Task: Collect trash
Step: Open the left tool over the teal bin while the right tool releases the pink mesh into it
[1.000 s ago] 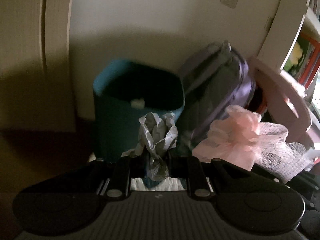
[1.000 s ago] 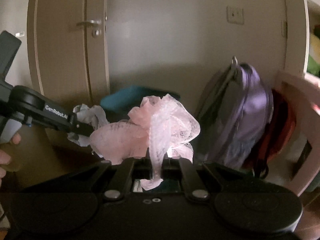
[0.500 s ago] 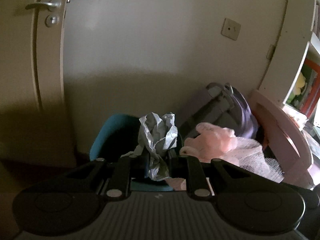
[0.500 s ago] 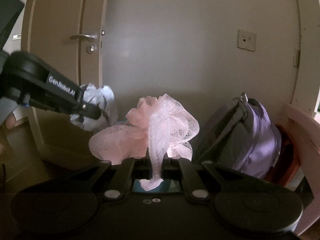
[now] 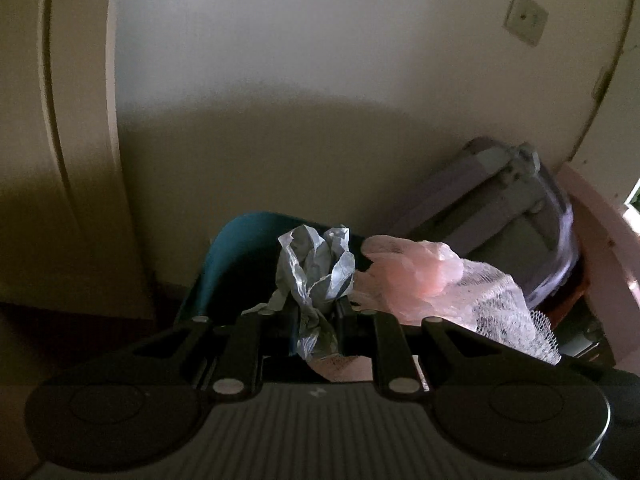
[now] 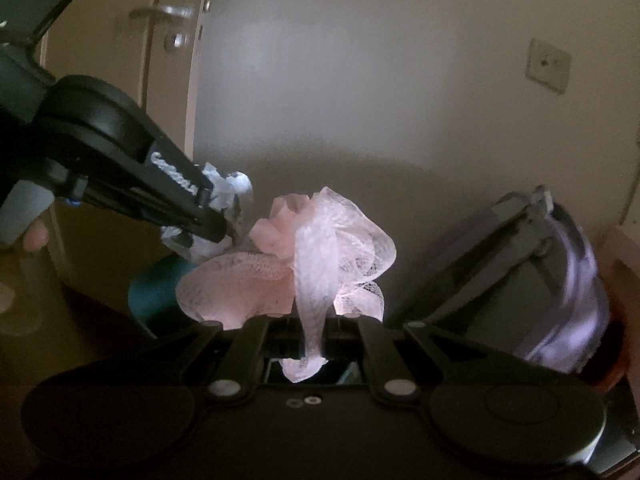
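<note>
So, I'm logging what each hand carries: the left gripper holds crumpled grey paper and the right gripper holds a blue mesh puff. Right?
Not quite. The right gripper holds a pink mesh puff, as the right wrist view shows. The left gripper does hold crumpled grey paper.

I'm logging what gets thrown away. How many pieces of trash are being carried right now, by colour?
Grey crumpled wrapper: 1, in the left gripper
Pink mesh netting: 1, in the right gripper
Total: 2
Both hang near the teal bin.
</note>
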A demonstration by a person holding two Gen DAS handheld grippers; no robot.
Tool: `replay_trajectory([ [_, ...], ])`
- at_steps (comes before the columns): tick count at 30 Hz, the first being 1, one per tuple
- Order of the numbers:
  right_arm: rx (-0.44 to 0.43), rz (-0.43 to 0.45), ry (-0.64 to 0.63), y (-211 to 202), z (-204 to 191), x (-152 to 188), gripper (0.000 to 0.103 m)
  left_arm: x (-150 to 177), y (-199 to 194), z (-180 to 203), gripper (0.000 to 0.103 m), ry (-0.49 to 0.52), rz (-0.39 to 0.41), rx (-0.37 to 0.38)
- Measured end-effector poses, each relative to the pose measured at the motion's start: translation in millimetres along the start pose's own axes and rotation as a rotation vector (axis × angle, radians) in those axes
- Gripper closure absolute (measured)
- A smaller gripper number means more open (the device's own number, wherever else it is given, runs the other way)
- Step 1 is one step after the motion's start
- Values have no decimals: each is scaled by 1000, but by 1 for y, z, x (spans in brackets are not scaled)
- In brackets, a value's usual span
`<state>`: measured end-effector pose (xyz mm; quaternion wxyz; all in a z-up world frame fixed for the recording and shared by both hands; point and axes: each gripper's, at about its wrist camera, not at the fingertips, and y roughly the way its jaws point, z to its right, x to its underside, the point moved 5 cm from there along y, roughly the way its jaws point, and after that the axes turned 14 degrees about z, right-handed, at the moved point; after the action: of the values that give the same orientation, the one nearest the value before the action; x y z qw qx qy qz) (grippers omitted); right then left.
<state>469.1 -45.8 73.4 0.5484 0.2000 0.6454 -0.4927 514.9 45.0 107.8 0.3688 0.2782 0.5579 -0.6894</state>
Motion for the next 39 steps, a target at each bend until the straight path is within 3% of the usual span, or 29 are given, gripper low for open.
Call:
replay_trajectory([
  [7,-42,-85,-21,34,-6,23,97,29,44,-17,86,-2,-89,-31],
  [13,-66,-147,-63,46,-15,39,92,56,72,-24,86,54,-164,-92],
  [22,-87,-177,-67,54,-17,41,87,72,85,-27,85,79,-204,-105],
  [25,-88,-180,-63,55,-14,42,81,74,83,-28,81,82,-205,-109],
  [27,-89,-174,-59,52,-13,41,74,73,79,-26,78,81,-202,-106],
  [30,-90,-161,-48,48,-12,39,69,72,74,-22,64,78,-183,-95],
  [32,-89,-153,-46,47,-12,38,67,69,68,-20,49,86,-160,-82],
  [33,-88,-148,-47,45,-12,36,65,68,63,-18,47,90,-149,-81],
  [35,-80,-141,-49,35,-10,33,63,62,56,-14,30,92,-121,-90],
  [39,-79,-120,-35,16,-6,25,54,54,33,-9,26,85,-75,-77],
])
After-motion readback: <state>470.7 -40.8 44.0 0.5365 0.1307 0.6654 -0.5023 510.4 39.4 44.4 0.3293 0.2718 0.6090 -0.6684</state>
